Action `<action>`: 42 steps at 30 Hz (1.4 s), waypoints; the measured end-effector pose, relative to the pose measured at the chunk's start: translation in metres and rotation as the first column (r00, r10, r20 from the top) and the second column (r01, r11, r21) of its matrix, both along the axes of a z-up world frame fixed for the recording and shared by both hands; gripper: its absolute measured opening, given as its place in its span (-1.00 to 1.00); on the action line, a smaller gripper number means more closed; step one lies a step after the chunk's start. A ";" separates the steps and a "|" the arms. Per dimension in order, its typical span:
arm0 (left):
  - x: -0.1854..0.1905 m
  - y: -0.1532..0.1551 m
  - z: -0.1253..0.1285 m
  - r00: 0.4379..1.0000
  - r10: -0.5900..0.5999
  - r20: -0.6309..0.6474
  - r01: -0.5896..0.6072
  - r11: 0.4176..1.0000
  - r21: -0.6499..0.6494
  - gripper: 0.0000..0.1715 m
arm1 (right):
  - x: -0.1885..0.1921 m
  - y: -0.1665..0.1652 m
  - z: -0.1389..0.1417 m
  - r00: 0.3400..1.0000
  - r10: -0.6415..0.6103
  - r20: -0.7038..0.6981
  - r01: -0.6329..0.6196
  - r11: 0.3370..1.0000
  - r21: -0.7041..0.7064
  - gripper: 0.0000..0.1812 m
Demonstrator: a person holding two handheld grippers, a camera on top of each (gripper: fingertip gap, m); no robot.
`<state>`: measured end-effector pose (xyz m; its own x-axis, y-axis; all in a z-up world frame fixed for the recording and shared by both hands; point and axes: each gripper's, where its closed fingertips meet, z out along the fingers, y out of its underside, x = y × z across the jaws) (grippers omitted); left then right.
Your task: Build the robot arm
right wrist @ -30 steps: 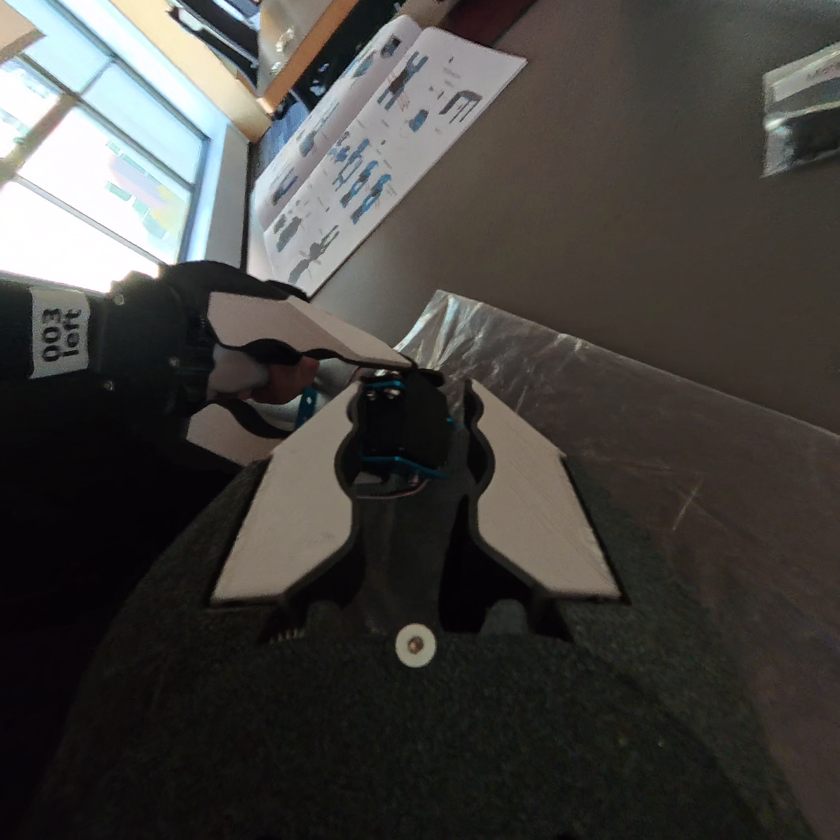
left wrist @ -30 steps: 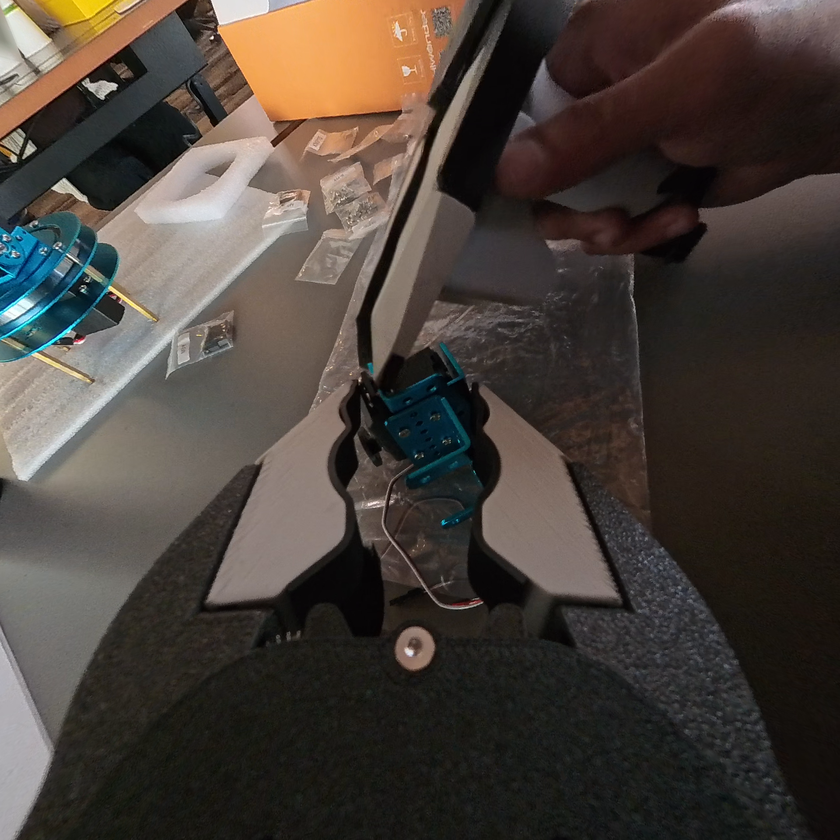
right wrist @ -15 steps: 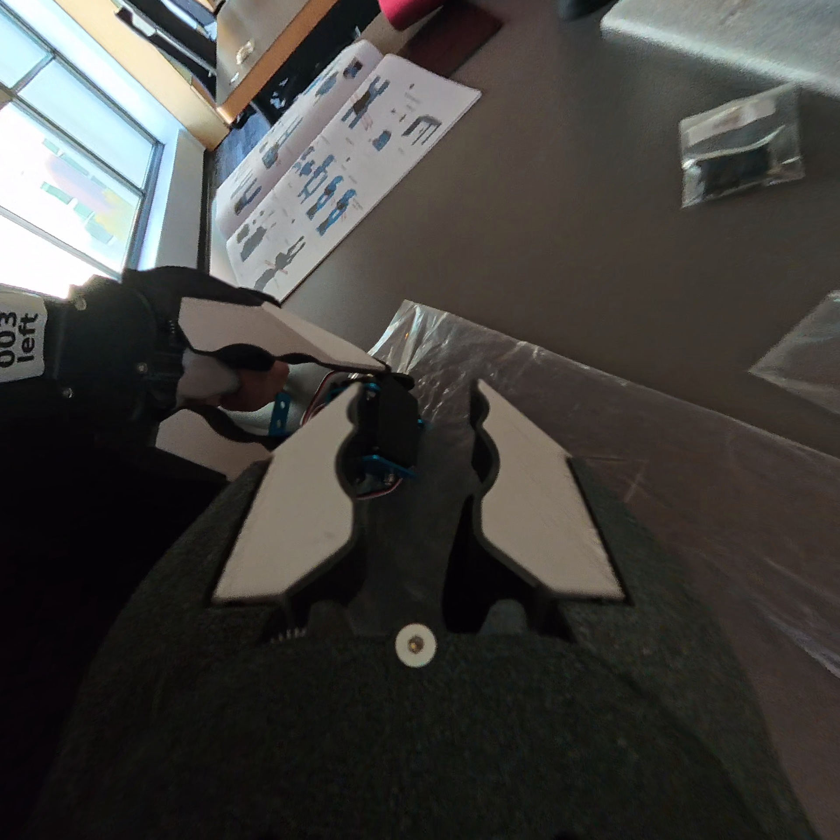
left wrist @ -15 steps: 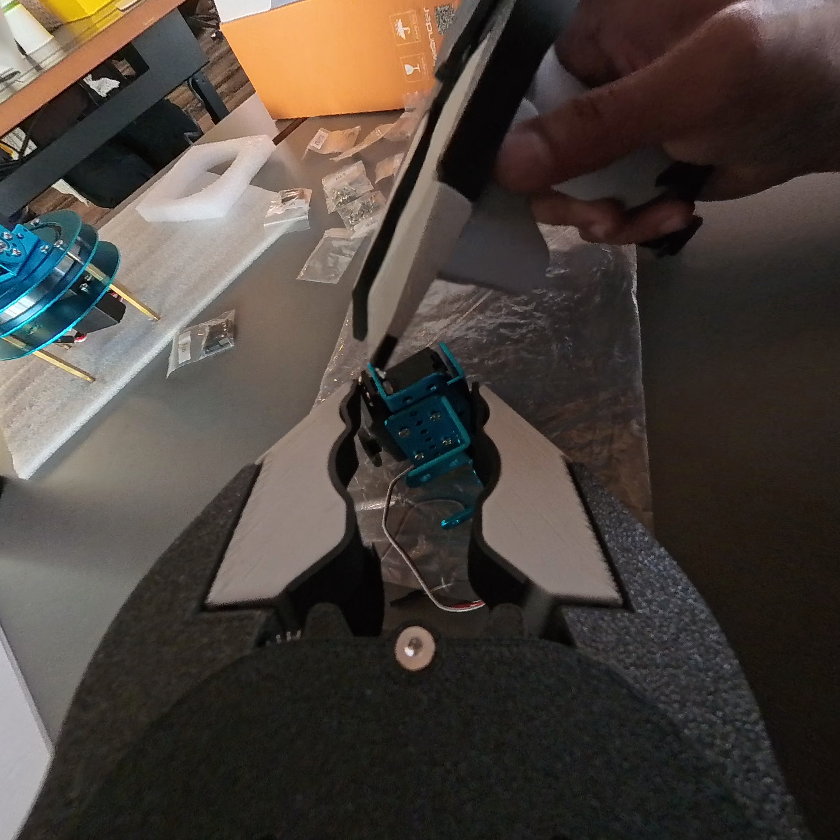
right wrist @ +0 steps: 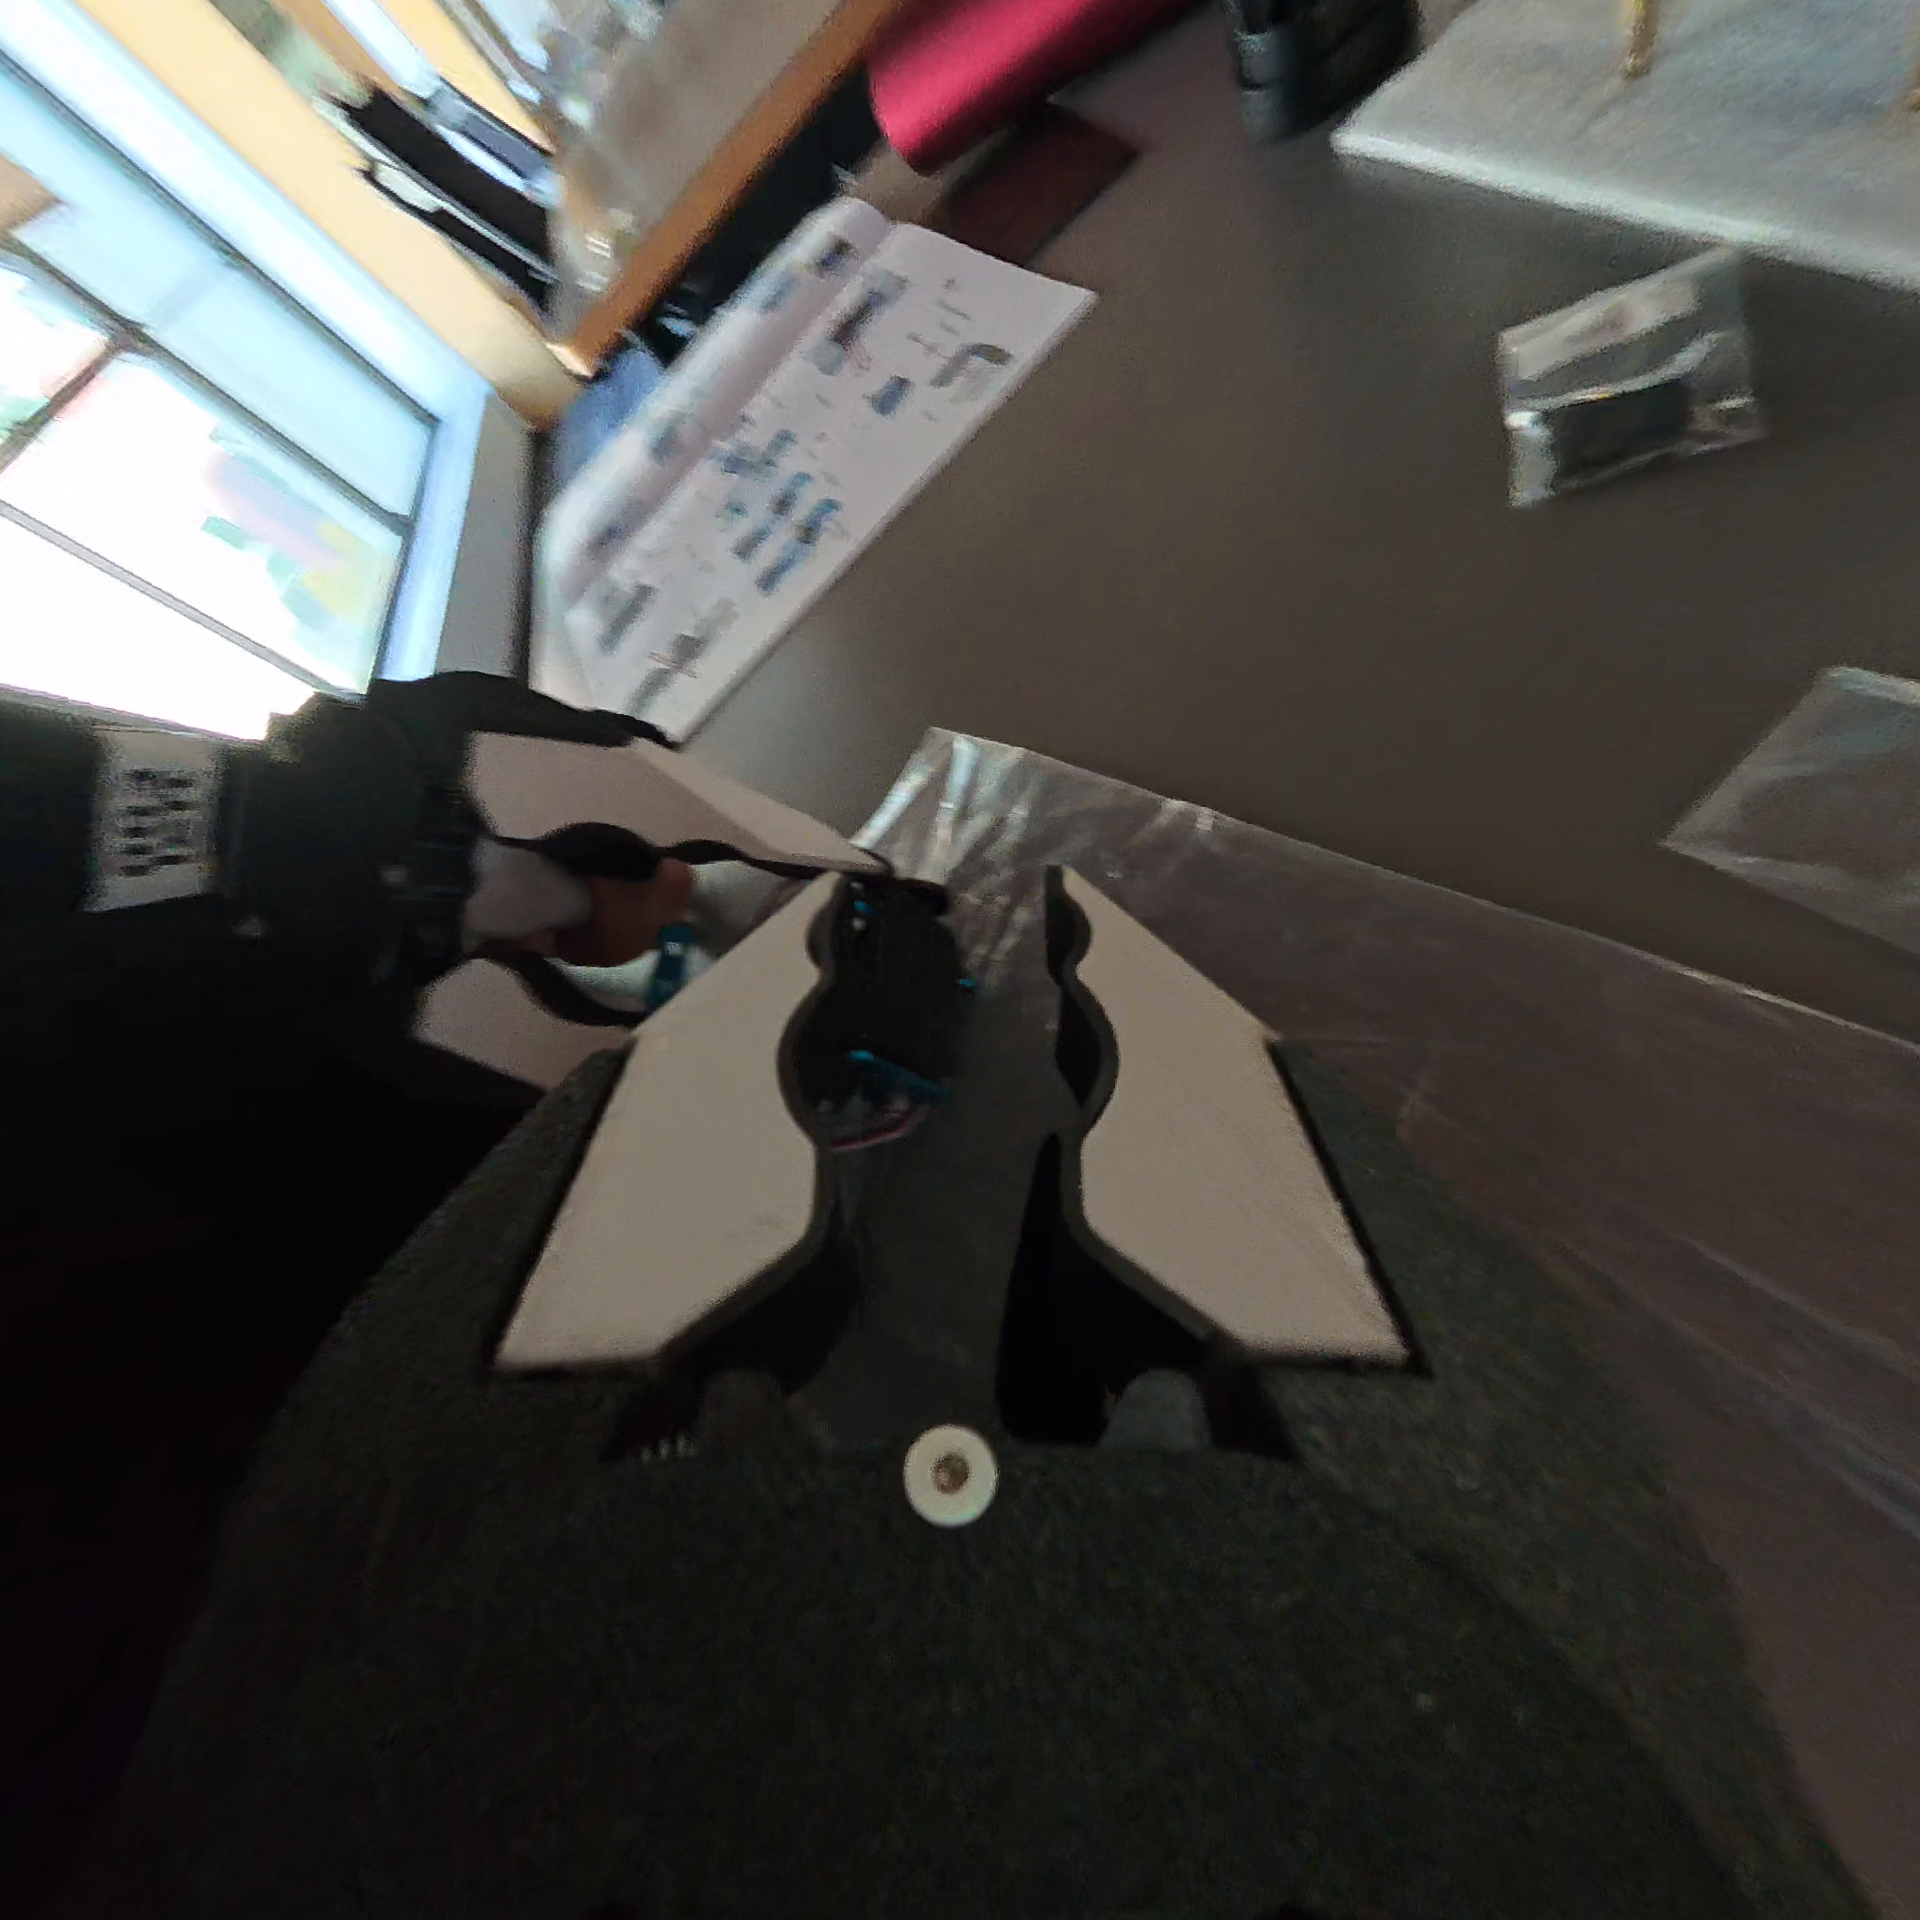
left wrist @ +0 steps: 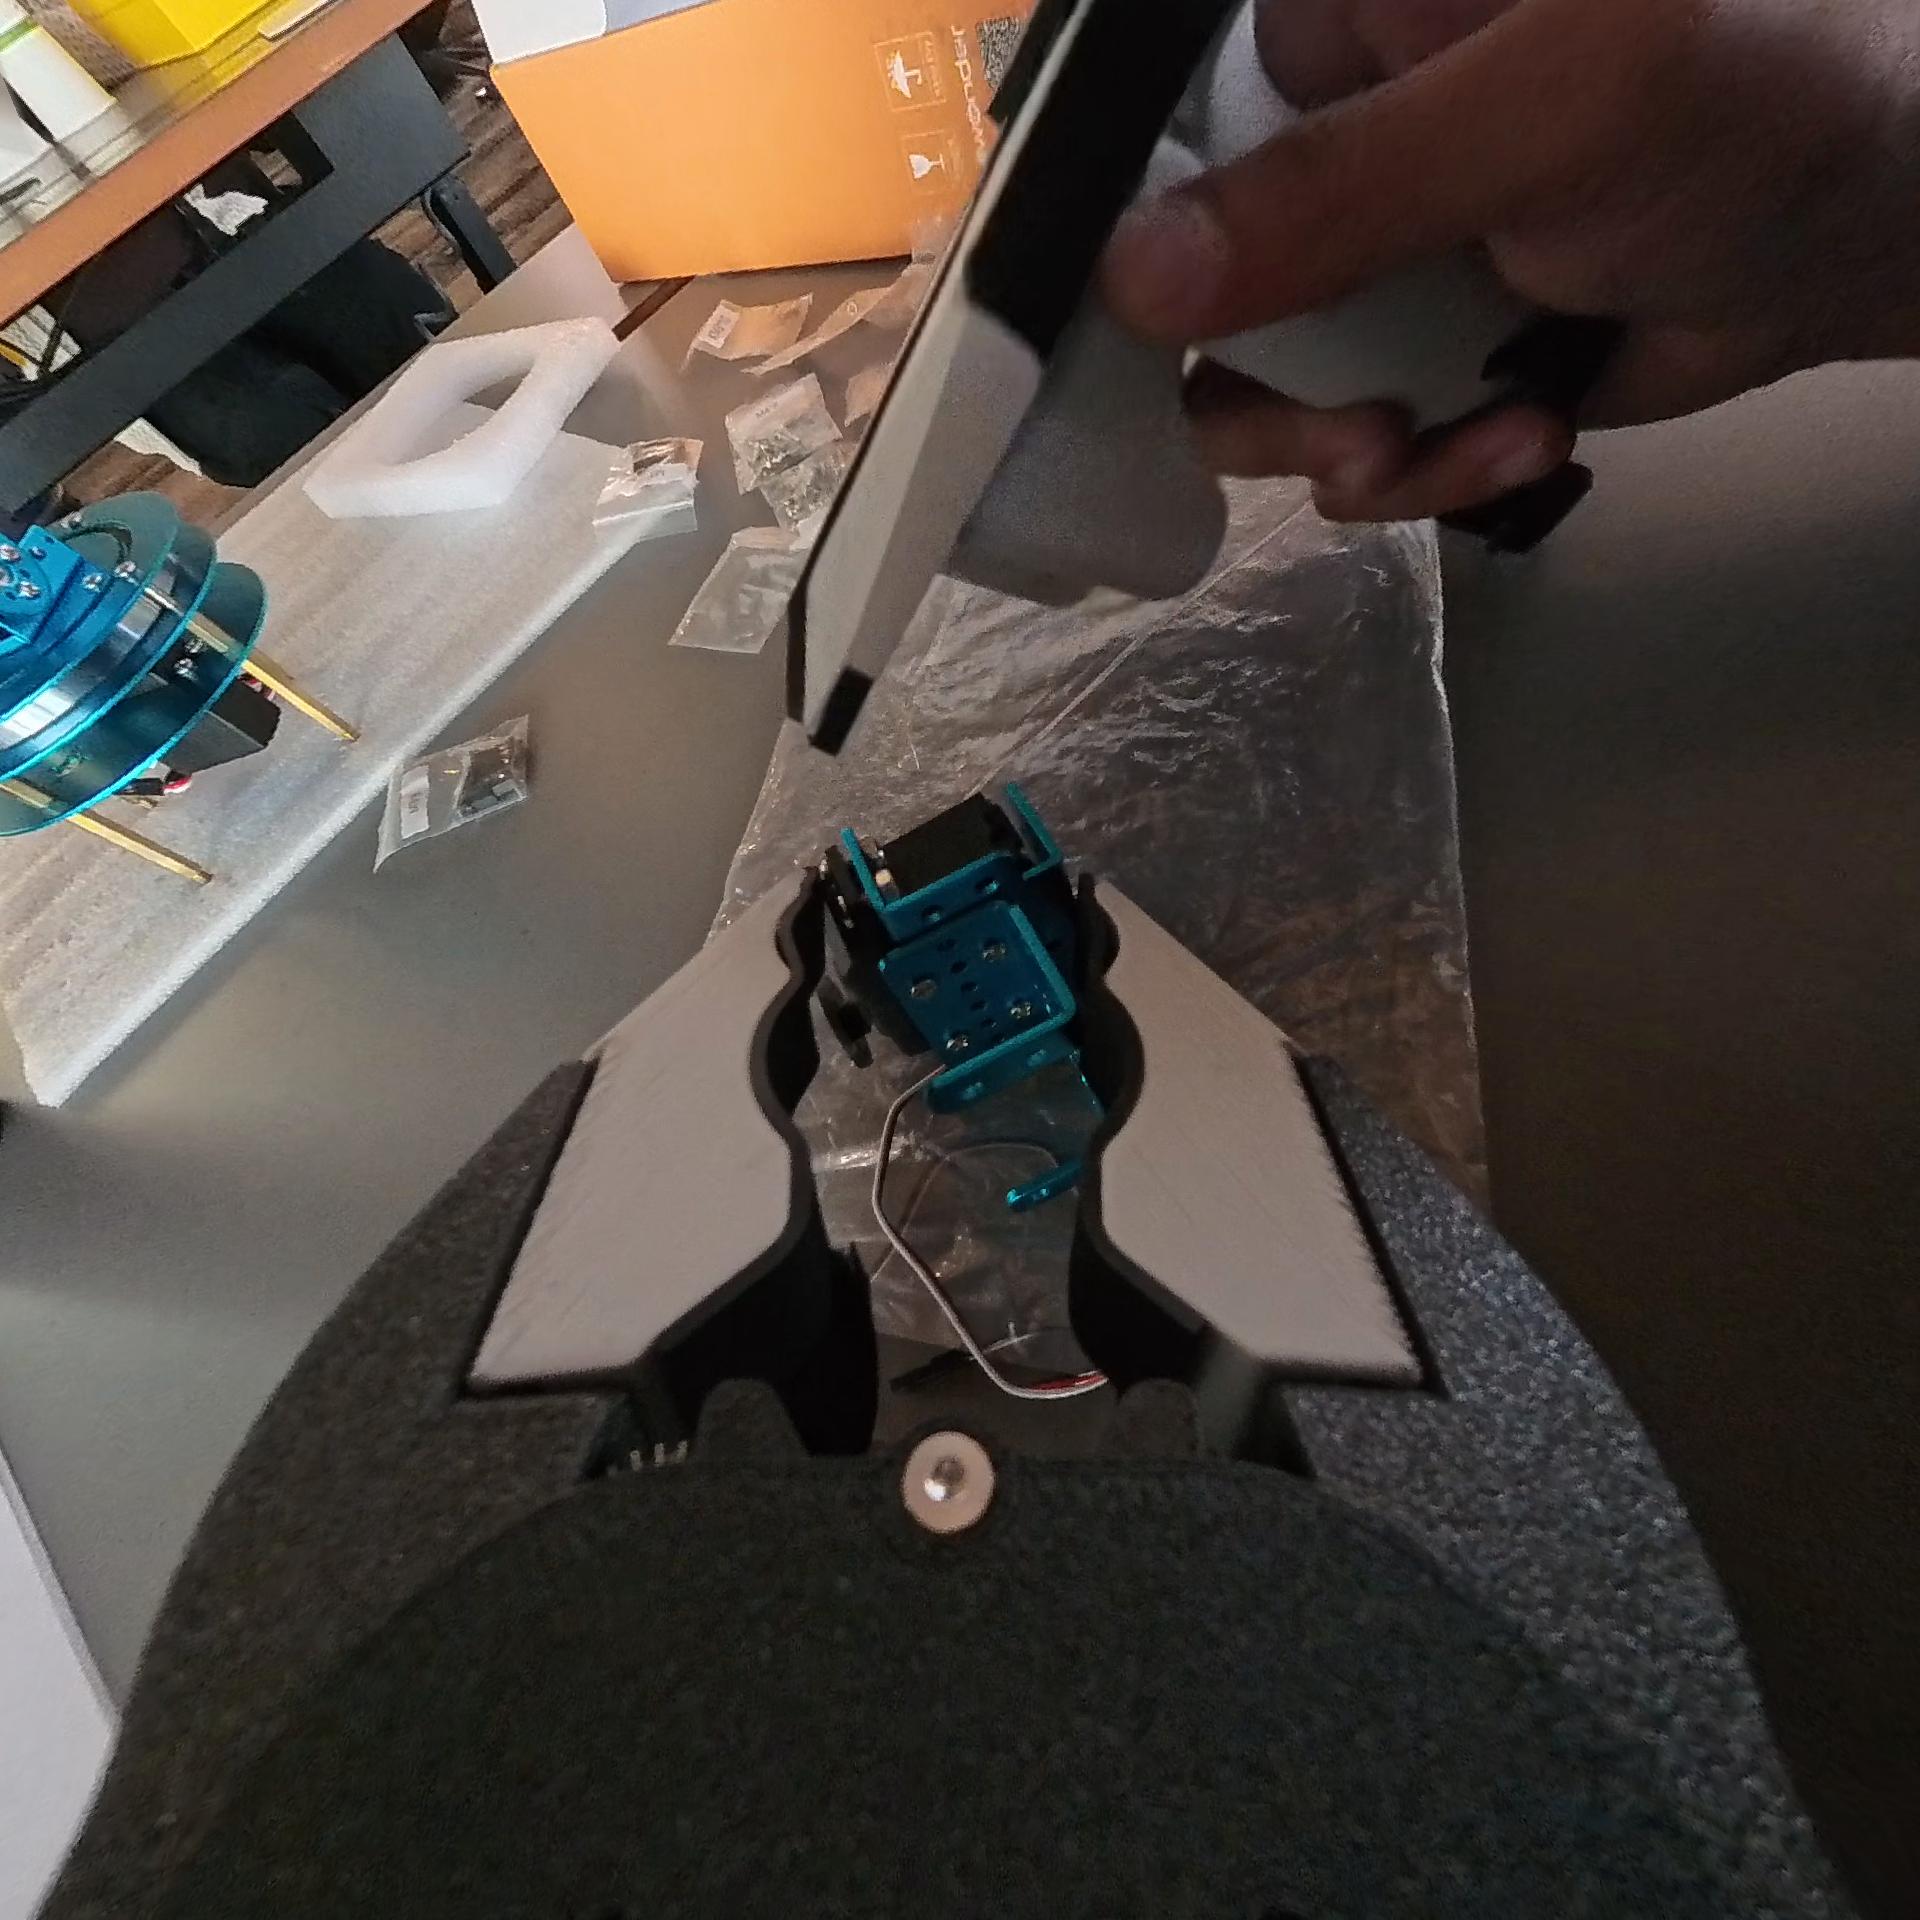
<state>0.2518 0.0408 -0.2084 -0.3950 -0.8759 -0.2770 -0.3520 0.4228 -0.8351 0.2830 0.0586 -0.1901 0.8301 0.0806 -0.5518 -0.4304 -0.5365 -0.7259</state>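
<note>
My left gripper (left wrist: 945,914) is shut on a blue metal bracket with a black servo (left wrist: 966,987). It holds it just above a clear plastic bag (left wrist: 1195,748), and thin wires hang from the part. My right gripper, held by a bare hand, shows in the left wrist view as a white finger (left wrist: 904,499) above and apart from the bracket. In the right wrist view my right gripper (right wrist: 948,883) is open and empty. The bracket and servo (right wrist: 894,977) sit by its left finger, held by the left gripper's fingers (right wrist: 665,821).
A blue round disc assembly (left wrist: 94,644) stands on a white foam sheet (left wrist: 343,665) at the left. Small bags of parts (left wrist: 457,790) lie on the grey table, with an orange box (left wrist: 748,135) behind them. An open instruction booklet (right wrist: 790,468) and another parts bag (right wrist: 1631,384) lie farther off. Spacing between my two grippers at the tips: around 4 cm.
My right gripper has lifted up and away from the bracket and servo, which it stood around a second ago. My left gripper keeps its hold and has barely moved.
</note>
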 end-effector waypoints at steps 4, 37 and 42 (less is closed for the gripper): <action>0.000 0.000 0.000 1.000 -0.002 -0.002 0.002 1.000 -0.003 -0.44 | -0.020 0.003 -0.008 0.996 0.084 0.028 -0.084 0.996 -0.033 -0.52; -0.001 0.001 0.000 1.000 0.008 0.006 -0.008 1.000 0.006 -0.44 | -0.013 0.004 -0.010 0.995 0.044 0.088 -0.040 0.998 -0.049 -0.55; -0.001 0.001 0.000 1.000 0.007 0.005 -0.007 1.000 0.002 -0.44 | -0.017 0.002 -0.002 0.994 0.073 0.082 -0.071 0.997 -0.020 -0.52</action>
<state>0.2510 0.0420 -0.2085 -0.3870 -0.8784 -0.2806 -0.3508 0.4217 -0.8362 0.2662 0.0603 -0.1918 0.8654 0.1329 -0.4831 -0.3289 -0.5766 -0.7479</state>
